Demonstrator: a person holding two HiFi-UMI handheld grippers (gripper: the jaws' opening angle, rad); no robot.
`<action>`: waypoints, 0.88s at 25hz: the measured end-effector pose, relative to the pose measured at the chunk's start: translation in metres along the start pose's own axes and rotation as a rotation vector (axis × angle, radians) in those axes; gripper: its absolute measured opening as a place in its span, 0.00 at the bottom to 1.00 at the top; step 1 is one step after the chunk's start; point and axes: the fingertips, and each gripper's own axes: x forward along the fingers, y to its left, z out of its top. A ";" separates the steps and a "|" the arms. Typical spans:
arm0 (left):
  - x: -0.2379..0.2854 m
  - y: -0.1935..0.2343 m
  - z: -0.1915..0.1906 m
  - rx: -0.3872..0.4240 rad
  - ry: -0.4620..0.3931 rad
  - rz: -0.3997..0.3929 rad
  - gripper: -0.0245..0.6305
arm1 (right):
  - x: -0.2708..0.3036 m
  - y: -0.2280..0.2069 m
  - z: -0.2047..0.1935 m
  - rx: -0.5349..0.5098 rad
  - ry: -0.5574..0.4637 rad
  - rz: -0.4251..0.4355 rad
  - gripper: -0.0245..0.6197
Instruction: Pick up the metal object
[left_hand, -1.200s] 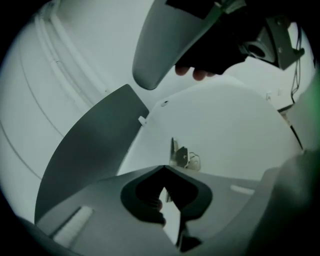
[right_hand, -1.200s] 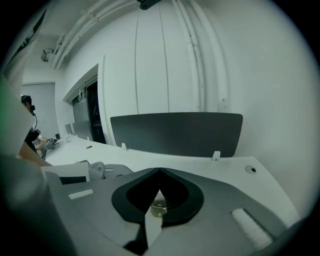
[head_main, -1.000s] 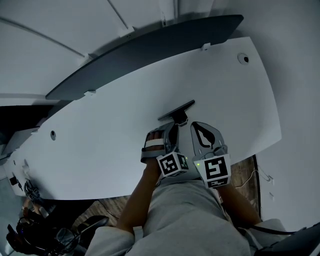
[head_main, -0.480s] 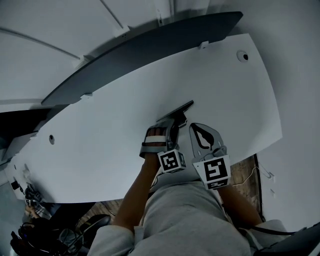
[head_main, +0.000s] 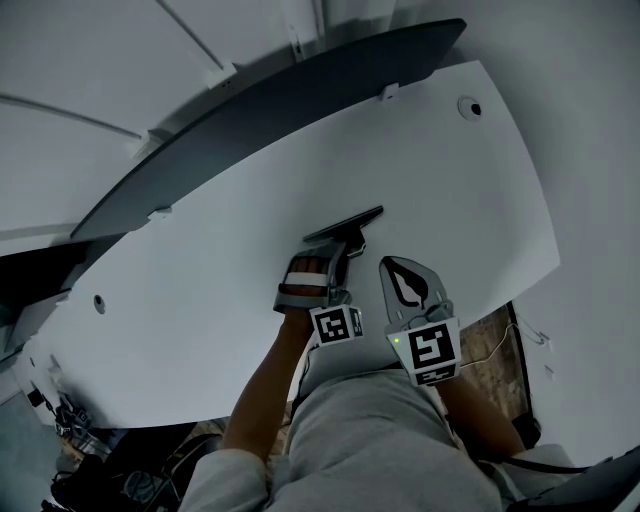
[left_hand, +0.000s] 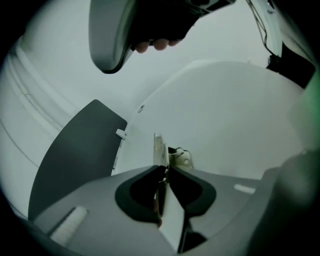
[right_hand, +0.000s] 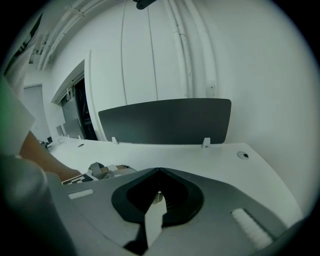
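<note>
Closing the jaws of the left gripper (head_main: 348, 246) on the metal object (head_main: 345, 224), with the thin plate already between the tips and, judging by the left gripper view, pinched there. Reaching in from the near side of the white table (head_main: 200, 300), low and rolled onto one side, most likely to take the plate across its thickness and not across its broad face. Biting near the middle of the length, probably to stop either end drooping on the lift. Cannot tell whether raised clear of the tabletop or resting on it; found in the head view just beyond the left jaw tips, roughly mid-table. Runs long and narrow, from lower left to upper right in the head view, about parallel to the dark divider panel (head_main: 260, 110) along the far edge and crosswise to the line of reach, with neither end aimed at the person. Shows edge-on in the left gripper view as a pale sliver leading straight away from the jaws, with a small looped fitting (left_hand: 181, 159) just beside it on the right, perhaps part of the same piece. Holding the right gripper (head_main: 392, 264) pressed together on nothing, parked just beside the left one above the near edge, seemingly kept out of the way, with one grip enough for so slim a piece.
</note>
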 end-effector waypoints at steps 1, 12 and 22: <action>-0.001 0.002 0.000 -0.017 -0.009 0.007 0.14 | 0.000 0.000 -0.001 0.001 0.001 0.000 0.04; -0.065 0.079 0.019 -0.471 -0.173 0.205 0.14 | -0.009 0.016 0.032 0.104 -0.108 0.061 0.04; -0.165 0.162 0.029 -0.912 -0.481 0.295 0.14 | -0.053 0.042 0.110 0.219 -0.348 0.228 0.10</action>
